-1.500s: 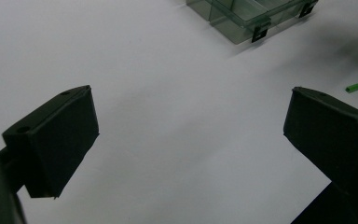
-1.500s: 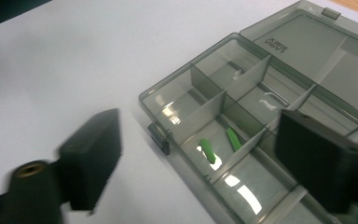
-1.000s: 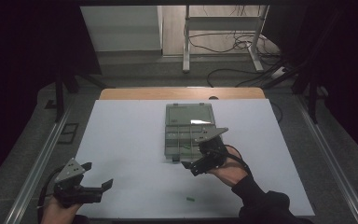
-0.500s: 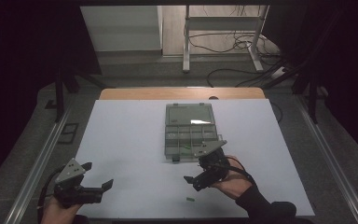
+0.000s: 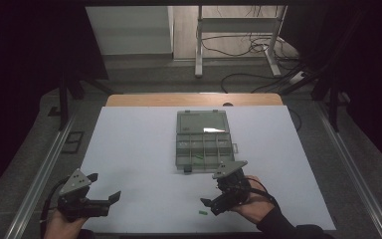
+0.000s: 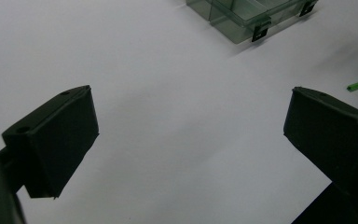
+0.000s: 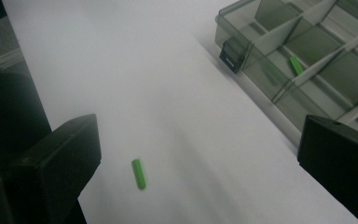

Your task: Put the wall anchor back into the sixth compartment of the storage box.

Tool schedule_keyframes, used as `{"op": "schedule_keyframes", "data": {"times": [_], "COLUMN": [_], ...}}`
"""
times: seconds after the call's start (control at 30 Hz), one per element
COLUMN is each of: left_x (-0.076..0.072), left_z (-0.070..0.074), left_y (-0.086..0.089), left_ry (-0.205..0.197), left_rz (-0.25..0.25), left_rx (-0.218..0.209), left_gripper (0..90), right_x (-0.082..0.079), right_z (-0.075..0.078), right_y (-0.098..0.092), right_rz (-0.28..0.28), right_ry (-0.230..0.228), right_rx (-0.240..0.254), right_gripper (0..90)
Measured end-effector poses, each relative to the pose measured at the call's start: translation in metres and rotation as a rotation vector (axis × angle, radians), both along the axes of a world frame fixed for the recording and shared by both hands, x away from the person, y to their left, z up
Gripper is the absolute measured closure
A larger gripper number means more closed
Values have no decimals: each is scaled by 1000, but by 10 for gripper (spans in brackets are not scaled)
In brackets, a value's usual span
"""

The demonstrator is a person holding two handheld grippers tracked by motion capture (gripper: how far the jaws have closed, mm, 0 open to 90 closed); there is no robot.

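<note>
At the near left corner of the white mat, the left gripper rests low in the person's hand, jaws spread wide and empty, well apart from the work. Toward the centre, a clear compartment box lies open, with one green peg already in a compartment. Just before the near edge, a second green peg lies loose on the mat, short of the box. Over it hangs the right gripper, jaws wide apart and holding nothing, the peg nearer its left jaw. Judged step: approach for pickup. The next move calls for centring on the peg, lowering, and closing across its narrow width.
</note>
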State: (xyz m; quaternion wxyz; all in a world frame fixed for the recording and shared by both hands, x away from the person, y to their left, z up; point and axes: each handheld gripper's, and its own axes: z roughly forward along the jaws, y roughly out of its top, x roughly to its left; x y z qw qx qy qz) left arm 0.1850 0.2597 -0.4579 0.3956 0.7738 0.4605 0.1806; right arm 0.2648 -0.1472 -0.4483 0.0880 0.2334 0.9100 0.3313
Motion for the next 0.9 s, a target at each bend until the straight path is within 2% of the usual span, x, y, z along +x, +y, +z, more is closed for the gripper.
{"op": "schedule_keyframes", "data": {"times": [0.13, 0.33, 0.47, 0.53, 0.63, 0.9], "left_x": [0, 0, 0, 0, 0, 0], "left_z": [0, 0, 0, 0, 0, 0], "left_y": [0, 1, 1, 1, 1, 1], "left_ry": [0, 4, 5, 4, 5, 6], "left_rz": [2, 1, 3, 2, 3, 1], "left_rx": [-3, -3, -1, -1, -2, -3], "left_gripper": [34, 34, 34, 34, 34, 34], "right_x": [-6, -12, -15, -15, -16, -18], "right_z": [-6, -15, -21, -24, -30, -39], "right_y": [2, 10, 15, 16, 18, 25], "right_rz": [3, 19, 36, 46, 65, 152], "right_ry": [12, 60, 49, 47, 70, 115], "right_rx": [-26, -53, -86, -101, -127, -197], "right_gripper": [0, 0, 55, 122, 222, 585]}}
